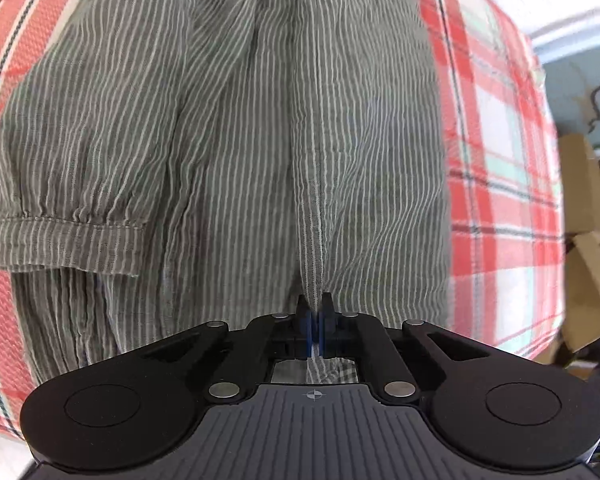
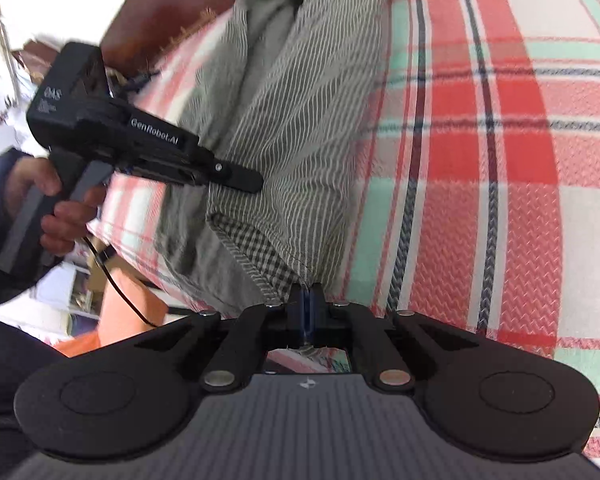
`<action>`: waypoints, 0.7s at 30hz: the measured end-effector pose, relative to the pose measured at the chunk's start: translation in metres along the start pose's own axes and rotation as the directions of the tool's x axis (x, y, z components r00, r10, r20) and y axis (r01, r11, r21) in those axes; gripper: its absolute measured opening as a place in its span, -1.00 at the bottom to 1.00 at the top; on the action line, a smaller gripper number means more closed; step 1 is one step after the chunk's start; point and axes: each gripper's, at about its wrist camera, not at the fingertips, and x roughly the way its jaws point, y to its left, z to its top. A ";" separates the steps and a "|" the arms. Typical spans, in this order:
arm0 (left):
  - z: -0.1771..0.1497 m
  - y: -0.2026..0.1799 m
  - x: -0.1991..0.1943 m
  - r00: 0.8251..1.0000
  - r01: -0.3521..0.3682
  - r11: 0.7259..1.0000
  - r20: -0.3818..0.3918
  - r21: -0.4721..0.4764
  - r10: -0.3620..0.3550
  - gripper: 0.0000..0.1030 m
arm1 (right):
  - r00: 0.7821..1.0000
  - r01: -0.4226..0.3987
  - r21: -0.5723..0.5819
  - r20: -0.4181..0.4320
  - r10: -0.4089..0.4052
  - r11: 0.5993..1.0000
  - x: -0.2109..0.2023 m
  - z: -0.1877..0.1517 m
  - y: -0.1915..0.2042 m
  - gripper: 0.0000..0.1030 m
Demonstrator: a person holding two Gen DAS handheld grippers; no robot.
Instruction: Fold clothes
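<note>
"GenRobot.AI" is printed in white on the side of the left gripper (image 2: 256, 180), with "045" at its rear. A grey striped shirt (image 1: 228, 140) is spread on a red plaid blanket (image 2: 500, 160). Its near hem is pinched by both grippers: the left gripper's fingers are pressed together on a seam, the right gripper (image 2: 308, 296) on a corner. Bare blanket is left to the shirt's right.

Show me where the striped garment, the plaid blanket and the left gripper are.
striped garment (image 1: 228, 128): left wrist view, main body.
plaid blanket (image 2: 500, 160): right wrist view, bare red area.
left gripper (image 1: 315, 312): left wrist view, between fingertips.
</note>
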 end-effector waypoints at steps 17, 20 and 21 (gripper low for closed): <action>-0.044 0.020 -0.044 0.989 -0.087 0.996 0.119 0.013 0.085 0.05 | 0.999 0.037 -0.101 0.020 -0.035 0.994 -0.036 0.015 0.004 -0.63; -0.051 0.023 -0.048 0.983 -0.146 0.988 0.122 0.040 0.140 0.06 | 0.997 0.024 -0.146 0.072 -0.014 0.989 -0.046 0.028 0.015 -0.63; -0.053 0.023 -0.049 0.980 -0.164 0.985 0.122 0.050 0.157 0.07 | 0.997 0.010 -0.159 0.079 0.003 0.987 -0.047 0.032 0.020 -0.63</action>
